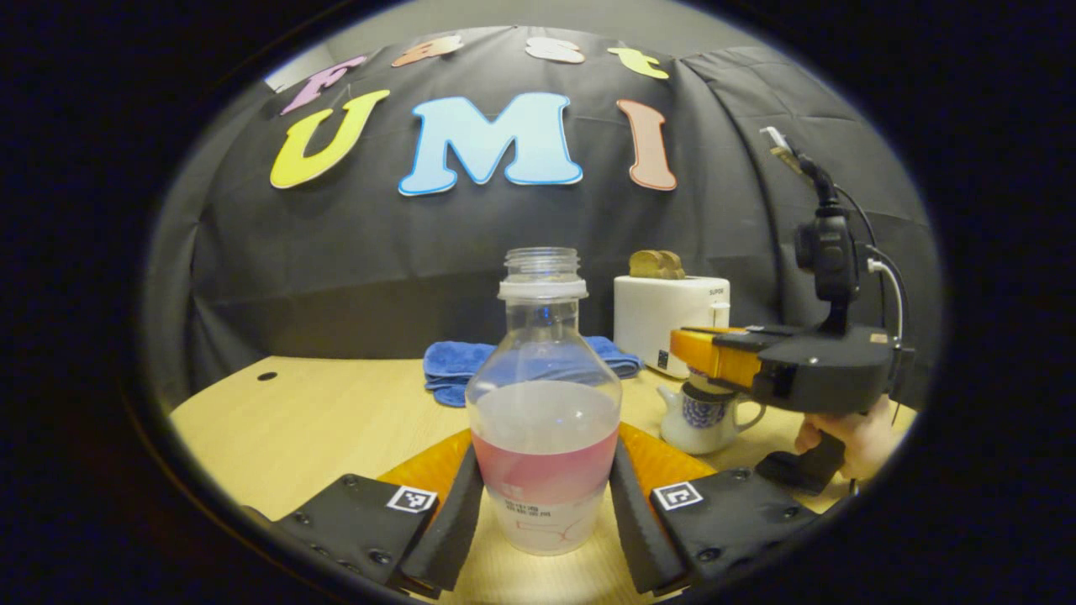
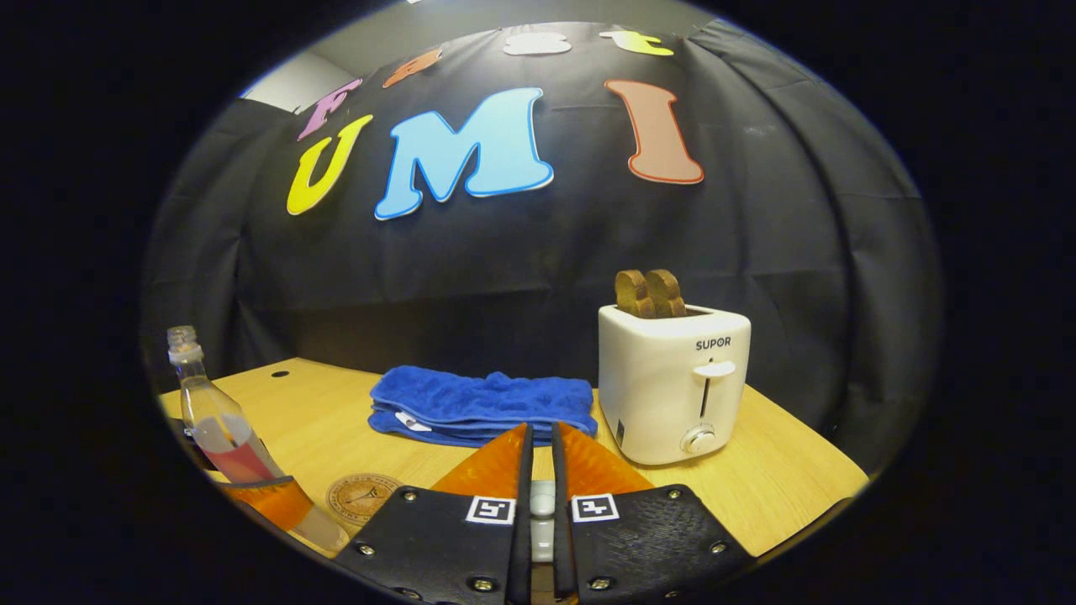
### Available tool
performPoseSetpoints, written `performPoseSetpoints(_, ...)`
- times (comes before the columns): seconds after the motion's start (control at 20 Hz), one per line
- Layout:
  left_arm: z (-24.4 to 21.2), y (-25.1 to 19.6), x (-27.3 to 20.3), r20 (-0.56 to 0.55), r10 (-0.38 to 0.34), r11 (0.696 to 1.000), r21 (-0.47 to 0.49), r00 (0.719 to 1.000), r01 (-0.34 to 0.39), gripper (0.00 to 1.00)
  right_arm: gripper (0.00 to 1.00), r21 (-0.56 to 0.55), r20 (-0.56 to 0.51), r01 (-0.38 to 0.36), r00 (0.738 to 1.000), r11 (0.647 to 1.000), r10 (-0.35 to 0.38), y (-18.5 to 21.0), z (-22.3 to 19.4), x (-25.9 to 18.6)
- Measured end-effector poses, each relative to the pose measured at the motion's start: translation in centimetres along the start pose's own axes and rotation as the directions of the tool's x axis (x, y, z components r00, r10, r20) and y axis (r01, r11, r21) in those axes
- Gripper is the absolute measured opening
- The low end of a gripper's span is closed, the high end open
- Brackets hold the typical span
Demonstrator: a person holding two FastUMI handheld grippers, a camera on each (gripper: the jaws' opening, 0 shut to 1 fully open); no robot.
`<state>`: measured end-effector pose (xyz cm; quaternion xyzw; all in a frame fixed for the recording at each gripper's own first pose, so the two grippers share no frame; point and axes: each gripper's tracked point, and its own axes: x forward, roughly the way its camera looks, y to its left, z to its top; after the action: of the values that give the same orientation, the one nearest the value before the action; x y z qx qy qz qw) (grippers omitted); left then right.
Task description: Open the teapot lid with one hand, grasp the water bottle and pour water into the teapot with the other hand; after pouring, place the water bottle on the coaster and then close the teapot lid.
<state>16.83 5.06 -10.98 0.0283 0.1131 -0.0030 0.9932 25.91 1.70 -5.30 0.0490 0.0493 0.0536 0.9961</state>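
An uncapped clear water bottle (image 1: 545,403) with a pink label, partly filled, stands on the table. My left gripper (image 1: 546,454) is shut on its lower body, one finger against each side. To the right, a hand holds my right gripper (image 1: 696,363) directly over the white, blue-patterned teapot (image 1: 706,424). In the right gripper view, my right gripper (image 2: 542,430) is shut on a small white piece, the teapot lid's knob (image 2: 543,502). I cannot tell whether the lid is off the pot. A round brown coaster (image 2: 363,496) lies beside the water bottle (image 2: 220,433).
A folded blue towel (image 2: 483,407) lies at the back of the wooden table (image 1: 319,412). A white toaster (image 2: 672,382) with two bread slices stands at the back right. The black cloth wall closes the far side.
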Motion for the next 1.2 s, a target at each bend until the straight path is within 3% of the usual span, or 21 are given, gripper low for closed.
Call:
performPoseSetpoints(0.2, 0.4, 0.7, 0.3, -0.025, 0.019, 0.998, 0.055, 1.0, -0.018, 0.82, 0.1, -0.025, 0.035, 0.01, 0.999, 1.0, -0.009, -0.8, 2.3, -1.5)
performPoseSetpoints(0.3, 1.4, 0.8, 0.5, -0.037, 0.021, 0.992, 0.129, 0.999, -0.017, 0.82, 0.1, -0.033, 0.032, 0.009, 0.999, 0.999, -0.008, -1.4, 3.0, -2.4)
performPoseSetpoints(0.5, 3.4, 0.5, 1.6, -0.044, 0.026, 0.942, 0.335, 0.999, -0.009, 0.82, 0.1, -0.036, 0.023, 0.023, 0.999, 0.999, -0.022, -3.5, 4.0, -4.4)
performPoseSetpoints(0.7, 4.2, -0.9, 3.4, -0.068, 0.014, 0.86, 0.509, 0.998, 0.022, 0.83, 0.1, -0.01, 0.007, 0.037, 0.999, 0.999, -0.037, -6.0, 3.6, -5.9)
performPoseSetpoints(0.95, 3.8, -1.6, 5.9, -0.098, 0.032, 0.73, 0.683, 0.995, 0.043, 0.82, 0.1, -0.013, -0.021, 0.068, 0.997, 0.998, -0.068, -9.1, 2.0, -6.9)
performPoseSetpoints(1.2, 3.3, -2.4, 7.7, -0.13, 0.07, 0.55, 0.832, 0.989, 0.07, 0.82, 0.1, 0.027, -0.048, 0.088, 0.995, 0.996, -0.087, -11.7, 0.3, -7.1)
